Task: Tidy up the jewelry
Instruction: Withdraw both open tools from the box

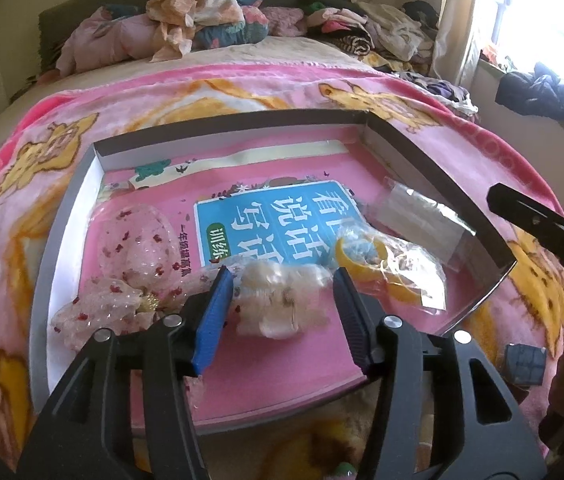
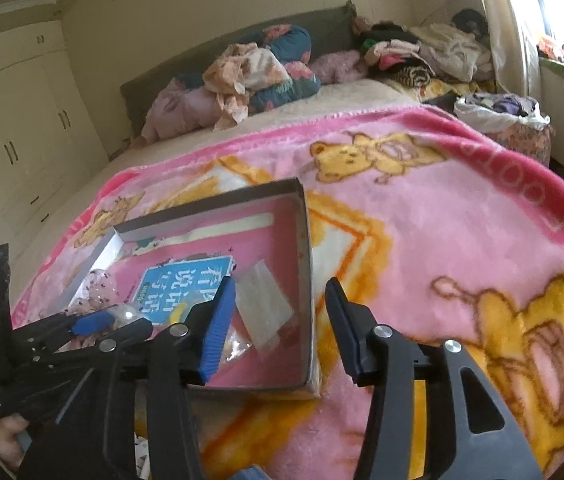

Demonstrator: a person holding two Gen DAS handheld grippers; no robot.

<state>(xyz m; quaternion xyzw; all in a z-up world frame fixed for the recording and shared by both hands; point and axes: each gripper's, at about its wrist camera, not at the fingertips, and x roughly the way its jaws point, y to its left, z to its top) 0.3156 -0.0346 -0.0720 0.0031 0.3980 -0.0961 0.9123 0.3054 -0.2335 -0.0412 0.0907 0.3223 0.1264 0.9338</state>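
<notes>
A shallow grey box (image 1: 438,160) lies on the pink blanket, with a pink book with a blue label (image 1: 277,220) as its floor. My left gripper (image 1: 283,276) is open, and a small clear bag of pale jewelry (image 1: 282,304) lies between its pads, which do not press on it. Beside it lie a clear bag with a yellow ring (image 1: 386,268), a flat clear sachet (image 1: 422,216) and a sequinned pink pouch (image 1: 133,240). My right gripper (image 2: 279,282) hangs open over the box's right wall (image 2: 308,264), with nothing held. The sachet (image 2: 261,308) lies under it.
A pink bear-print blanket (image 2: 422,240) covers the bed. Piled clothes and bedding (image 2: 249,72) lie at the far end. A small dark cube (image 1: 526,362) sits on the blanket right of the box. Cupboards (image 2: 21,140) stand at the left, a window (image 1: 542,8) at the right.
</notes>
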